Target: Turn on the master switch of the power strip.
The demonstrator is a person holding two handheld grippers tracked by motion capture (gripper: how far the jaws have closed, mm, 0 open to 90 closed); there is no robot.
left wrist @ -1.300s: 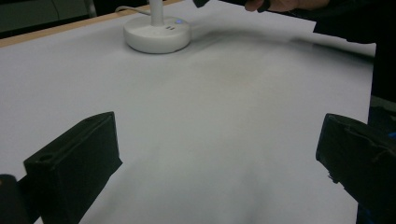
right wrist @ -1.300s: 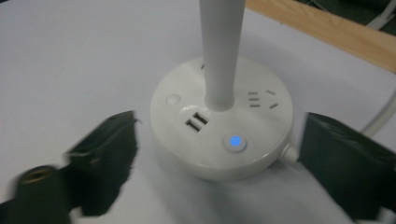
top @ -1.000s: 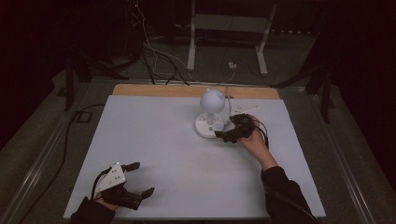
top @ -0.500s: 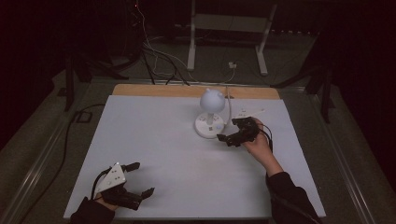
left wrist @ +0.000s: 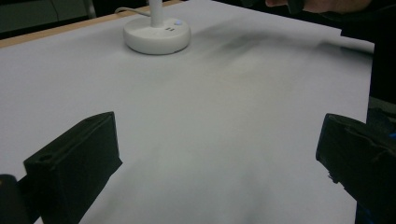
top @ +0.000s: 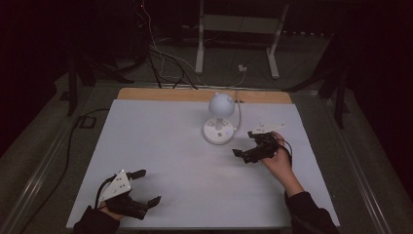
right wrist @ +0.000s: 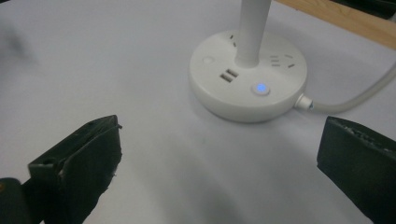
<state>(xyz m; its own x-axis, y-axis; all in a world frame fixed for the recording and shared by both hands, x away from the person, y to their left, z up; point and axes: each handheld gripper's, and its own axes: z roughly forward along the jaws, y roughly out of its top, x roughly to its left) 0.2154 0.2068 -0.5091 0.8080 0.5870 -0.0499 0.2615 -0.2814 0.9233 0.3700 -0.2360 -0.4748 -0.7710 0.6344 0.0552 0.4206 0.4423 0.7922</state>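
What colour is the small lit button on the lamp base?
Blue: the button glows on the white lamp base, clearest in the right gripper view.

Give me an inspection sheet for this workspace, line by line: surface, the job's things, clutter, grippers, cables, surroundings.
Surface: white table top, bare wooden strip along its far edge.
Job's things: white desk lamp with a round base, upright stem and globe head; a blue light glows on the base button; USB ports and sockets on the base.
Clutter: nothing seen.
Grippers: left gripper open, near the front left corner; right gripper open, just right of the lamp base, apart from it.
Cables: white lamp cord leaves the base toward the far edge; loose wires on the floor beyond.
Surroundings: dark room, metal stand legs behind the table.
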